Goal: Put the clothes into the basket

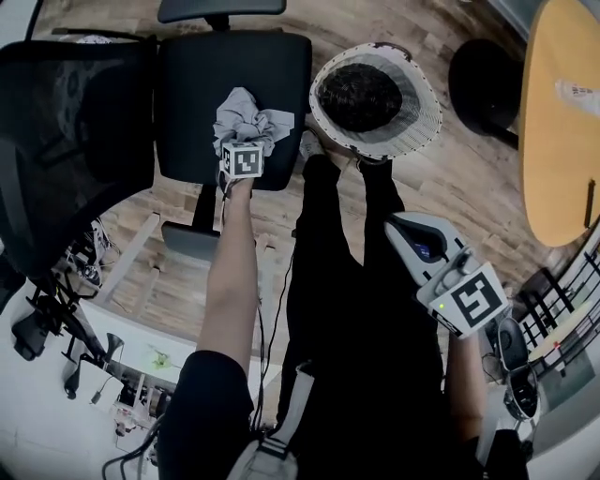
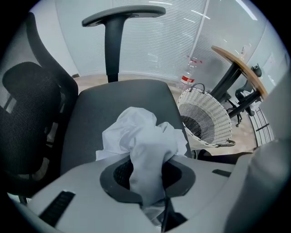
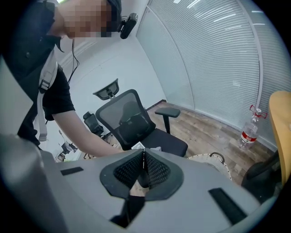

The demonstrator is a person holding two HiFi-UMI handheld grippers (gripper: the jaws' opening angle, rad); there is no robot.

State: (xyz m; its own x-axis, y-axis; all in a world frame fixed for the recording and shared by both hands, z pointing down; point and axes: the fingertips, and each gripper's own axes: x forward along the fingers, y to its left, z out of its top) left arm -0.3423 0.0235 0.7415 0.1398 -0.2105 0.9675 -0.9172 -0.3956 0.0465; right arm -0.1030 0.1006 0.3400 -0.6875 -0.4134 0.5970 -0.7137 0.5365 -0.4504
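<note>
A crumpled pale grey cloth (image 1: 246, 120) (image 2: 141, 136) lies bunched on the dark seat of an office chair (image 1: 234, 89) (image 2: 118, 102). My left gripper (image 1: 240, 157) (image 2: 146, 182) points steeply down over the seat, shut on a fold of this cloth, which runs down between its pads. A white wicker basket (image 1: 377, 98) (image 2: 207, 119) (image 3: 213, 161) with dark clothing inside stands on the floor just right of the chair. My right gripper (image 1: 412, 234) (image 3: 143, 168) hangs off to the right, below the basket in the head view, shut with nothing between its pads.
The chair's mesh backrest (image 1: 66, 131) and armrest (image 2: 122, 13) frame the seat. A round wooden table (image 1: 562, 122) stands at the right, a plastic bottle (image 2: 188, 75) on the floor behind the basket. The person's legs stand between chair and basket.
</note>
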